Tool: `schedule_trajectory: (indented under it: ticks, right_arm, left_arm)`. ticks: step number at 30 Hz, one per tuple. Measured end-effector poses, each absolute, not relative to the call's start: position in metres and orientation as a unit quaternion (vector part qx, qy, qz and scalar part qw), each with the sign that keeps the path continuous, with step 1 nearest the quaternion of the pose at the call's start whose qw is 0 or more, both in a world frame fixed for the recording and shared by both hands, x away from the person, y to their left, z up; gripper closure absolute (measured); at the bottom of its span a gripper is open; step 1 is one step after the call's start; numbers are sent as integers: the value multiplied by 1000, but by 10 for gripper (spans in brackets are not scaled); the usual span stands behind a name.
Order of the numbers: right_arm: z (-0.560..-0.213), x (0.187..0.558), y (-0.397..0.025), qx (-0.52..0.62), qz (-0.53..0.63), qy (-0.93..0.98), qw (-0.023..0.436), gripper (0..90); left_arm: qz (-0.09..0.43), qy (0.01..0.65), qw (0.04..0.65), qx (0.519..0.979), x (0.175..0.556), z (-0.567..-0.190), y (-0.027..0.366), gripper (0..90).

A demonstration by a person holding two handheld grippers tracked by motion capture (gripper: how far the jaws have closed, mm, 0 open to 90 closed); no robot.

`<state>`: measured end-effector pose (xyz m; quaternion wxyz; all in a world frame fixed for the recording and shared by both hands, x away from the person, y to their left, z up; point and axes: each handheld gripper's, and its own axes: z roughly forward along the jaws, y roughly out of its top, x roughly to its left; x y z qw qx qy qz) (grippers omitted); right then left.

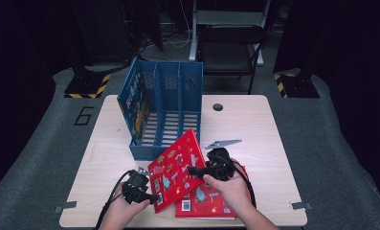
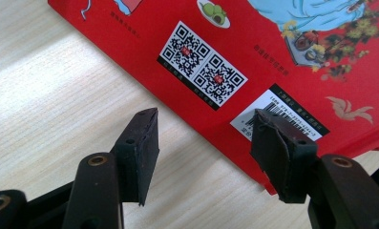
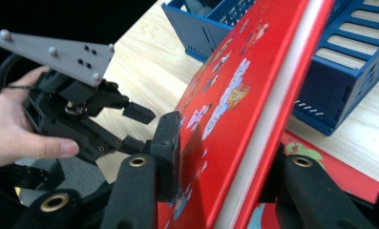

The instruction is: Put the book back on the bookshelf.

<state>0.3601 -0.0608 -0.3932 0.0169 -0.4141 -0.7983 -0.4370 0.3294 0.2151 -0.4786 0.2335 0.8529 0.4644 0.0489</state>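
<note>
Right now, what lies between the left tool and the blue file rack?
The tilted red book, held by the right tool, as the high view shows.

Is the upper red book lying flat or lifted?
Lifted: the red book is tilted up in the right gripper, above a second book.

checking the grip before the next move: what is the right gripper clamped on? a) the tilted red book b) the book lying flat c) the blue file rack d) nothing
a: in the right gripper view the right gripper has a jaw on each side of the tilted red book, above the flat book.
</note>
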Motion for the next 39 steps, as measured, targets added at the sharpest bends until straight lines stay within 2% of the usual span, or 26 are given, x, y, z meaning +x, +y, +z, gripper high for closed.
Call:
schedule_trajectory:
  ticks: [30, 39]
  right_arm:
    - [-353, 374, -20, -341, -407, -847, 14, 717]
    - [-343, 374, -8, -311, -397, -863, 11, 734]
  left_arm:
    - [31, 464, 243, 851, 325, -479, 210, 424]
    - [47, 469, 251, 846, 325, -481, 208, 423]
